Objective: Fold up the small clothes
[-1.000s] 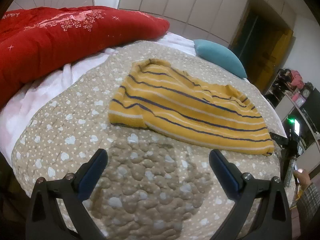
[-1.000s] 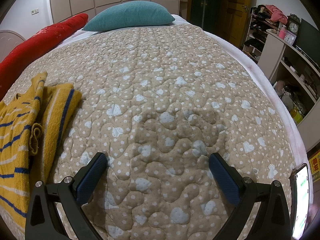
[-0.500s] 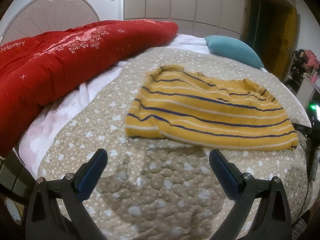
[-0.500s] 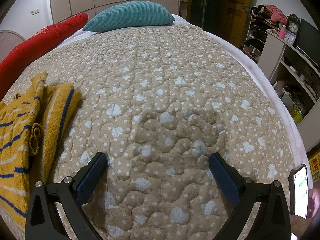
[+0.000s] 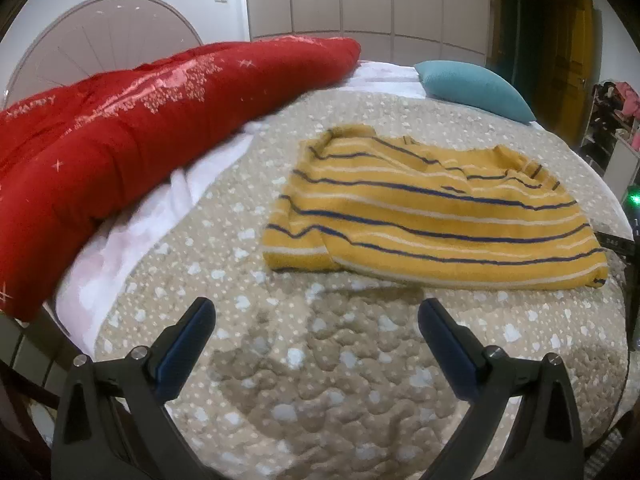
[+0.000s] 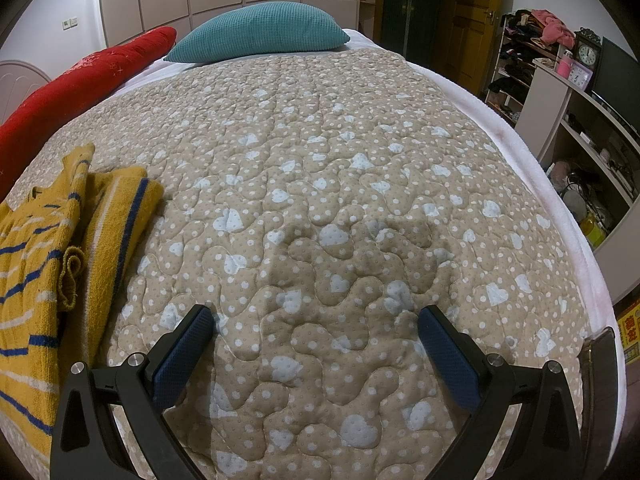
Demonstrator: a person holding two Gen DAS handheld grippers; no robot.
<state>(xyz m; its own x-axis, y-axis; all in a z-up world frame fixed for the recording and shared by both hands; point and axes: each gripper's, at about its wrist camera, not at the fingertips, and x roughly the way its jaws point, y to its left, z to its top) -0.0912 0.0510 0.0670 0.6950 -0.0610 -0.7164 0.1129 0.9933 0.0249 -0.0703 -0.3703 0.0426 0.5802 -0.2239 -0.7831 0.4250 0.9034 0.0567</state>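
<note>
Left gripper (image 5: 316, 314): fingers spread wide, blue pads facing each other across bare quilt, nothing held. It hangs above the near part of a beige quilted bedspread (image 5: 340, 380) printed with pale hearts and dots, and a soft shadow lies on the quilt below it.

Right gripper (image 6: 316, 322): likewise spread wide and empty, poised over the bedspread (image 6: 320, 160), with no cloth between its pads.

Garment: a mustard-yellow knitted sweater with navy and cream stripes (image 5: 432, 216) lies on the bedspread ahead of the left gripper, apart from its fingertips. It appears folded once into a rough rectangle, with a sleeve or hem edge doubled at its near-left corner; the blur of the left view does not settle which. In the right view the same sweater (image 6: 48, 248) lies at the far left, beside that gripper's left finger but not touching it, a small loop of knit standing at its edge.

Surroundings: a red padded duvet (image 5: 132, 120) is heaped along the left side of the bed over a white sheet (image 5: 120, 240). A teal pillow (image 6: 260, 32) rests at the far end of the bed. Open shelves (image 6: 580, 132) with a clock (image 6: 587, 55) stand to the right.
</note>
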